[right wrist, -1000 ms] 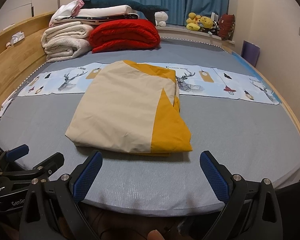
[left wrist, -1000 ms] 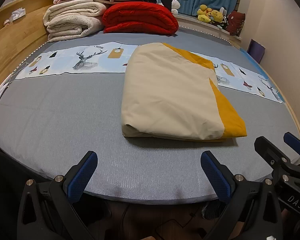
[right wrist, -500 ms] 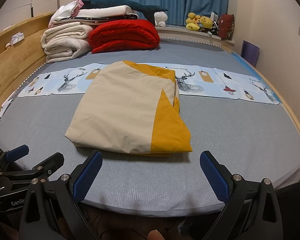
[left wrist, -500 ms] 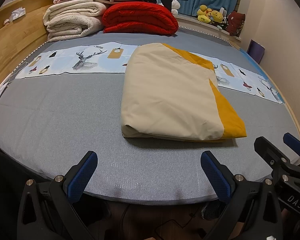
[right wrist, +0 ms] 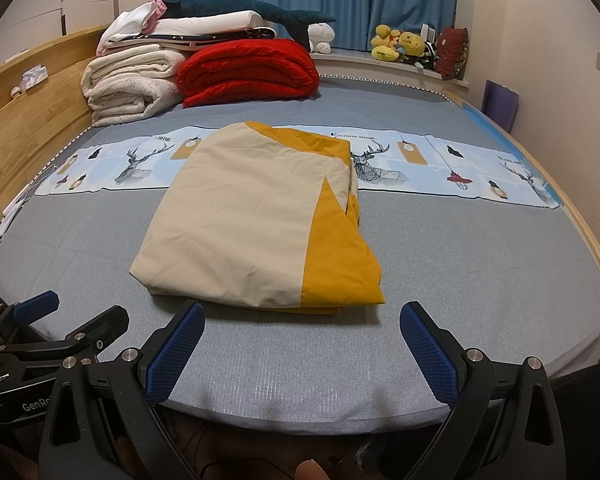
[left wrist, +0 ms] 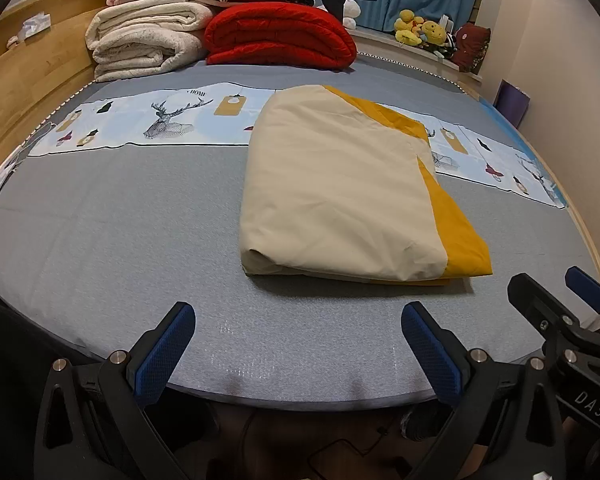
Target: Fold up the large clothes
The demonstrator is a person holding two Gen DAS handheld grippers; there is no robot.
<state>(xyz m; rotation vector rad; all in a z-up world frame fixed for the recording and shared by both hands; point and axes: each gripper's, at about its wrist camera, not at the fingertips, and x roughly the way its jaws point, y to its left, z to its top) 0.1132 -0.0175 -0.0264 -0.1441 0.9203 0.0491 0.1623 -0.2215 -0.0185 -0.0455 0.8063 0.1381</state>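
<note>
A cream and mustard-yellow garment (left wrist: 340,192) (right wrist: 256,224) lies folded into a thick rectangle on the grey bed (left wrist: 112,232), partly over a printed strip. My left gripper (left wrist: 298,332) hovers open over the bed's near edge, short of the garment, nothing between its blue pads. My right gripper (right wrist: 302,330) is open too, just in front of the garment's near edge, holding nothing. In the left wrist view the right gripper (left wrist: 572,296) shows at the right edge; in the right wrist view the left gripper (right wrist: 60,320) shows at lower left.
A printed deer strip (right wrist: 440,164) crosses the bed. Folded white blankets (right wrist: 132,84) and a red quilt (right wrist: 248,72) are stacked at the headboard end. Plush toys (right wrist: 400,44) sit on the window ledge. A wooden bed frame (left wrist: 24,92) runs along the left.
</note>
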